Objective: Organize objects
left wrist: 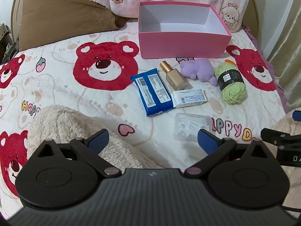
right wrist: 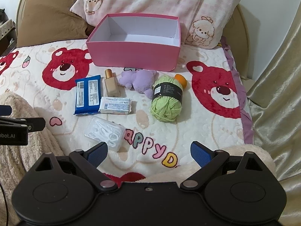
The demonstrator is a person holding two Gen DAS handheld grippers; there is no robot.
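Observation:
An empty pink box (left wrist: 183, 46) (right wrist: 134, 56) stands open at the back of the bed. In front of it lie a blue packet (left wrist: 153, 92) (right wrist: 88, 95), a gold-capped bottle (left wrist: 174, 76) (right wrist: 111, 84), a white packet (left wrist: 190, 98) (right wrist: 115, 105), a purple plush (left wrist: 200, 70) (right wrist: 139, 82), a green yarn ball (left wrist: 230, 82) (right wrist: 166, 98) and a clear case of white picks (left wrist: 191, 127) (right wrist: 105, 131). An orange thing (right wrist: 181, 80) peeks out behind the yarn. My left gripper (left wrist: 153, 139) is open and empty, short of the clear case. My right gripper (right wrist: 148, 148) is open and empty, just near of the clear case.
The bed is covered by a red-bear blanket (left wrist: 105, 64) (right wrist: 216, 88). A brown pillow (left wrist: 65, 13) and a pink pillow (right wrist: 160, 1) lie behind the box. A fluffy cream throw (left wrist: 75, 131) (right wrist: 22, 131) lies at the near edge. A curtain (right wrist: 278, 75) hangs at the right.

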